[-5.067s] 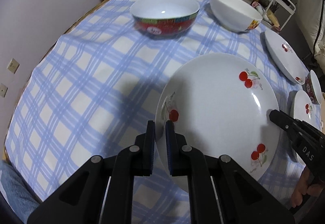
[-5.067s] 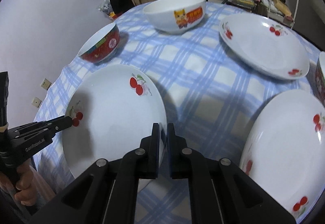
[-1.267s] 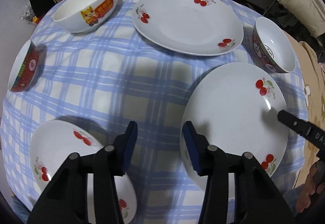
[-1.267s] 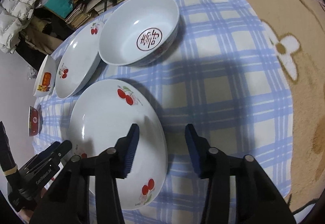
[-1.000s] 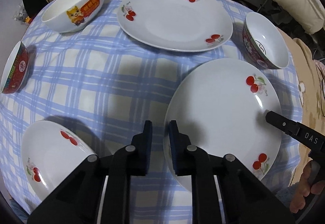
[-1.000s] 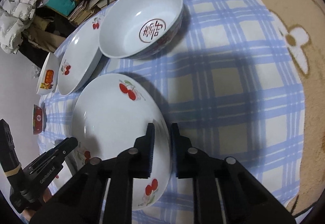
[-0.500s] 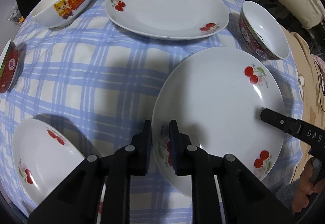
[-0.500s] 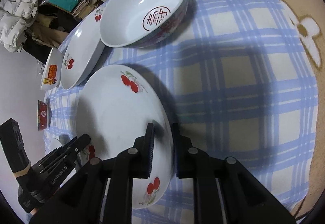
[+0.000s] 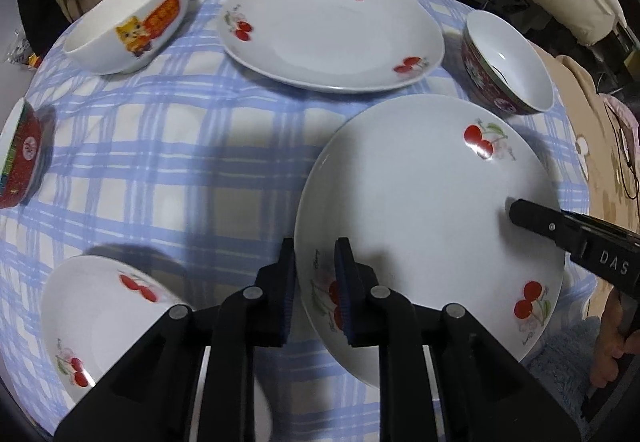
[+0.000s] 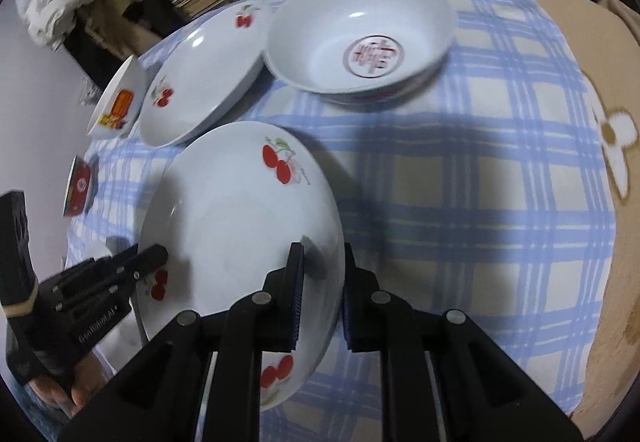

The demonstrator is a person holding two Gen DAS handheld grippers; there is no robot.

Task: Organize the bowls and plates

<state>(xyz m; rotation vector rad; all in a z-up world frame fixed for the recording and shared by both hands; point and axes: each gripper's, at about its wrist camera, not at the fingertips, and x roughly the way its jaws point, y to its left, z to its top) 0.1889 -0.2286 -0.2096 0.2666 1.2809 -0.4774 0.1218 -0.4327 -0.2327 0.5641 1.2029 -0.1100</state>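
Both my grippers have closed onto opposite rims of the cherry plate (image 9: 424,201) since a second ago, and it now tilts off the checked tablecloth (image 9: 160,145).

My left gripper (image 9: 316,282) has its blue-padded fingers clamped on the plate's near-left rim, and my right gripper (image 10: 322,290) pinches the opposite edge; in the left wrist view its black finger lies over the plate's right side. Beyond the held plate, a second cherry plate (image 9: 332,29) lies flat on the table, with a cat bowl (image 9: 128,25) to its left and a dark red bowl (image 9: 508,61) to its right. A third cherry plate (image 9: 104,326) sits near the left gripper, and a small red bowl (image 9: 20,157) stands at the cloth's left edge. In the right wrist view the red bowl's white inside shows a round red emblem.
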